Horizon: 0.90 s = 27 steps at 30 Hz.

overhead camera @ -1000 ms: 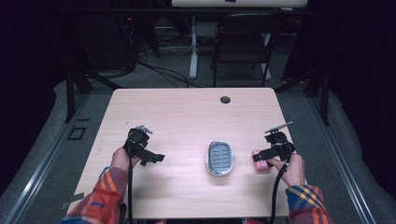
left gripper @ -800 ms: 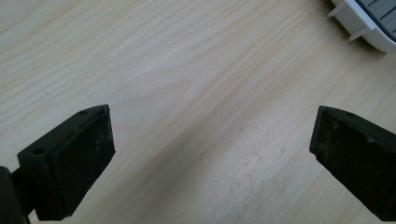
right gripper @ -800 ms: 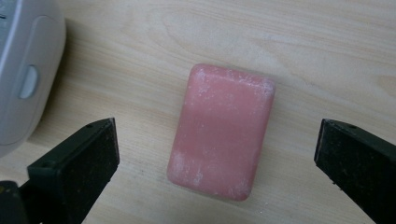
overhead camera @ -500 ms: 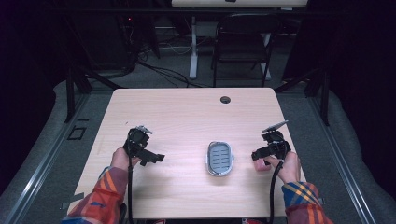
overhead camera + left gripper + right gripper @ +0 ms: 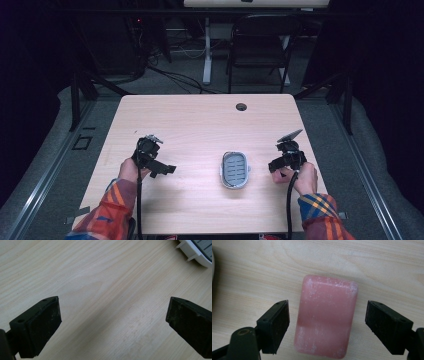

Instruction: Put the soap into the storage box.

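A pink bar of soap [image 5: 325, 315] lies flat on the wooden table, seen in the right gripper view. My right gripper [image 5: 327, 312] is open and straddles the bar, one jaw on each side, neither touching it. In the high view the right gripper [image 5: 275, 165] is at the table's right, just right of a white soap dish with a grey ribbed insert [image 5: 235, 169]. My left gripper [image 5: 165, 170] is at the left, open over bare wood, with nothing between its jaws [image 5: 113, 312]. A corner of the dish [image 5: 197, 250] shows ahead of it.
The light wood table [image 5: 200, 125] has a round cable hole [image 5: 241, 106] near its far edge. A black chair [image 5: 257, 50] and a desk leg with cables stand on the floor beyond it. Both forearms wear plaid sleeves [image 5: 107, 212].
My right gripper has shifted slightly left and lower over the soap. The left gripper and the dish have stayed where they were.
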Tool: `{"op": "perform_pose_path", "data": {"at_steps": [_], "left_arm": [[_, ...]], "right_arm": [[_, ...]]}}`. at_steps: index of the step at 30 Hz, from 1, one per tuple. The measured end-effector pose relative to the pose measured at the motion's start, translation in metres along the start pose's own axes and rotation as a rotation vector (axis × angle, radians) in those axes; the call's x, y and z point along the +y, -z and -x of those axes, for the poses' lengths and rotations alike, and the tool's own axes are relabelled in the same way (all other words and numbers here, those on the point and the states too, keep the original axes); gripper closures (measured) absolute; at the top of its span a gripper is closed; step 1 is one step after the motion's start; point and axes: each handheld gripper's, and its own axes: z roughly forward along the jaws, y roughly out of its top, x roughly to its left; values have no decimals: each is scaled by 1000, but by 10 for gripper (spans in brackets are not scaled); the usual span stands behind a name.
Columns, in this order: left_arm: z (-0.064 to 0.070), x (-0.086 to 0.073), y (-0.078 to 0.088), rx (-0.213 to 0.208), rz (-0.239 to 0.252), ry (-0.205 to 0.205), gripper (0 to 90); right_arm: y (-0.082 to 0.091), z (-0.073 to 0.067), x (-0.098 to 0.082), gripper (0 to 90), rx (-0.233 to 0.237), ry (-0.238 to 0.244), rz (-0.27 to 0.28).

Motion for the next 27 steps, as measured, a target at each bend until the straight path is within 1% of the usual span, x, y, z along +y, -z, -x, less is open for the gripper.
{"op": "perform_pose_path", "data": {"at_steps": [1, 2, 3, 4, 5, 7, 8, 9, 12, 13, 15, 16, 17, 18, 19, 20, 21, 22, 23, 27], "left_arm": [[0, 0, 0, -1, -1, 0, 0], [0, 0, 0, -1, -1, 2, 0], [0, 0, 0, 0, -3, 2, 0], [0, 0, 0, 3, -6, 1, 0], [0, 0, 0, 3, -6, 2, 0], [0, 0, 0, 3, -6, 2, 0], [0, 0, 0, 2, -6, 2, 0], [0, 0, 0, 3, -6, 2, 0], [0, 0, 0, 2, -4, 1, 0], [0, 0, 0, 1, -3, 1, 0], [0, 0, 0, 1, -2, 4, 0], [0, 0, 0, 1, -3, 0, 0], [1, 0, 0, 1, -3, -1, 0], [1, 0, 0, 1, -3, -1, 0], [1, 0, 0, 1, -3, -1, 0], [0, 0, 1, 1, -3, -1, 0], [1, 0, 0, 1, 0, 3, 0], [1, 0, 0, 1, 0, 3, 0], [0, 0, 1, 3, -1, 2, 0], [0, 0, 1, 2, -2, 2, 0]], "right_arm": [[0, -1, 1, 199, -6, 3, -10], [-1, -2, 1, 212, -10, -1, -7], [-1, -2, 1, 236, -13, 6, -18], [-2, -3, 1, 259, -17, 2, -21], [-4, -4, 1, 261, -31, 5, -24], [-6, -5, 1, 261, -36, 16, -40], [-7, -6, 1, 261, -29, 18, -34], [-8, -7, 1, 260, -24, 3, -23], [-9, -8, 1, 246, -28, -14, -27], [-9, -7, 1, 242, -24, -2, -37], [-9, -5, 1, 249, -21, 2, -67], [-10, -6, 1, 253, -19, -6, -59], [-10, -6, 0, 270, -29, 4, -59], [-11, -7, 1, 278, -23, 0, -60], [-12, -8, 0, 294, -33, 4, -56], [-13, -8, 0, 313, -39, 5, -57], [-12, -8, 1, 332, -47, 13, -75], [-13, -8, 0, 345, -47, -1, -57], [-13, -8, 0, 362, -50, 0, -58], [-13, -8, 0, 369, -57, 2, -56]]}}
